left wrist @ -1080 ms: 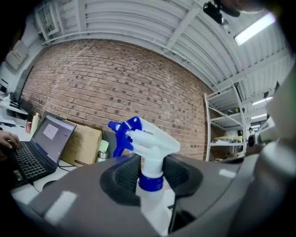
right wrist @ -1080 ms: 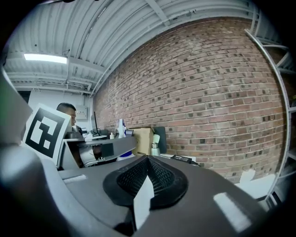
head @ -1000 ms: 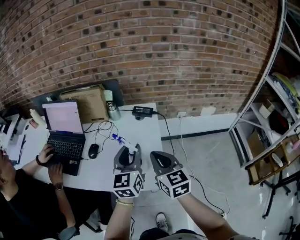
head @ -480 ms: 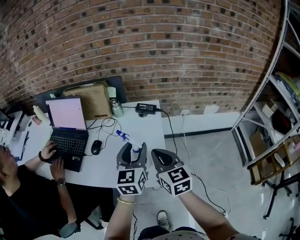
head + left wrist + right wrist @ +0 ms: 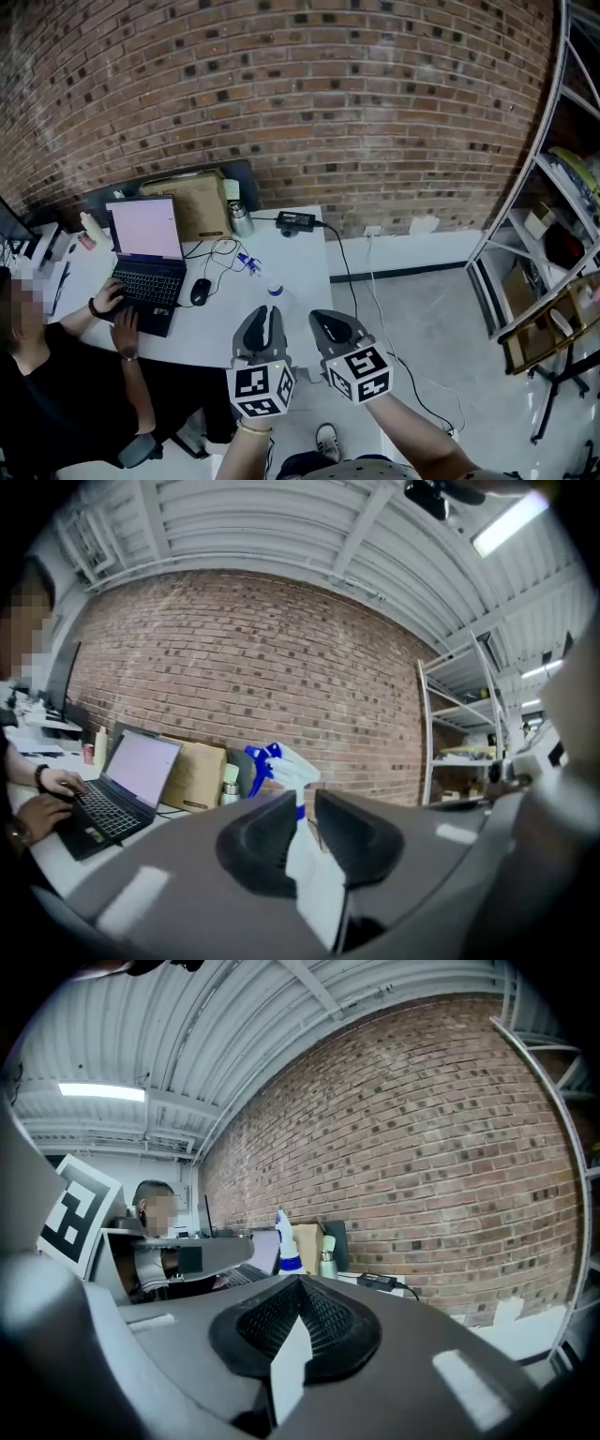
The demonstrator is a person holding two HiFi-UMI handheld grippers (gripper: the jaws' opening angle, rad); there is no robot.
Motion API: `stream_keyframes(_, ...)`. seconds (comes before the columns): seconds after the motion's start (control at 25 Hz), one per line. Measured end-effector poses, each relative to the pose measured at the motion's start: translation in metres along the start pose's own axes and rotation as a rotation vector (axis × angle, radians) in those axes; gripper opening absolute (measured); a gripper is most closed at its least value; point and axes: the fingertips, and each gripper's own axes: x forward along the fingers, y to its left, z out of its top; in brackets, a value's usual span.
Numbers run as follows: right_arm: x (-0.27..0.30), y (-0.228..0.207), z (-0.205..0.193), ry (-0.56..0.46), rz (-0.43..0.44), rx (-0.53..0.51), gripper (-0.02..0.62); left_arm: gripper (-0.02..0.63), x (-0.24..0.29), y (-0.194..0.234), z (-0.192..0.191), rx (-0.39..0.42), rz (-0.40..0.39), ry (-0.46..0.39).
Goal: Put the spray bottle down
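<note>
Bottle (image 5: 265, 281) stands on table (image 5: 309, 272), mid-frame in head view, just ahead of my L gripper (image 5: 266, 317). Jaws narrow and closing, pads not on it. R gripper (image 5: 330, 326) pinched together, empty. Put-down looks done. Next: draw L straight back w/o clipping bottle.

A white table (image 5: 302, 267) stands against the brick wall. On it are an open laptop (image 5: 145, 251), a mouse (image 5: 199, 292) just beside it, a cardboard box (image 5: 195, 202), a metal flask (image 5: 241, 219), a power brick (image 5: 297, 220), loose cables (image 5: 217, 251), and the spray bottle (image 5: 258, 274), upright near the front edge.
</note>
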Motion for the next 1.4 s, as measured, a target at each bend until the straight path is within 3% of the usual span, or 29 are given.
stream_keyframes(0.08, -0.016, 0.01, 0.001, -0.014, 0.016, 0.003, -0.002, 0.009, -0.024, -0.007, -0.003, 0.007, 0.037, 0.024)
stream_keyframes(0.48, -0.11, 0.066, -0.001, -0.058, 0.077, 0.004, -0.002, 0.008, -0.13, -0.048, -0.02, -0.082, 0.035, 0.104)
stream_keyframes(0.68, -0.146, 0.085, -0.008, -0.068, 0.083, 0.014, -0.002, 0.006, -0.166, -0.063, -0.027, -0.065, 0.033, 0.105)
stream_keyframes(1.4, -0.175, 0.109, -0.008, -0.077, 0.083, -0.018, -0.003, 0.006, -0.202, -0.074, -0.032, -0.071, 0.026, 0.118)
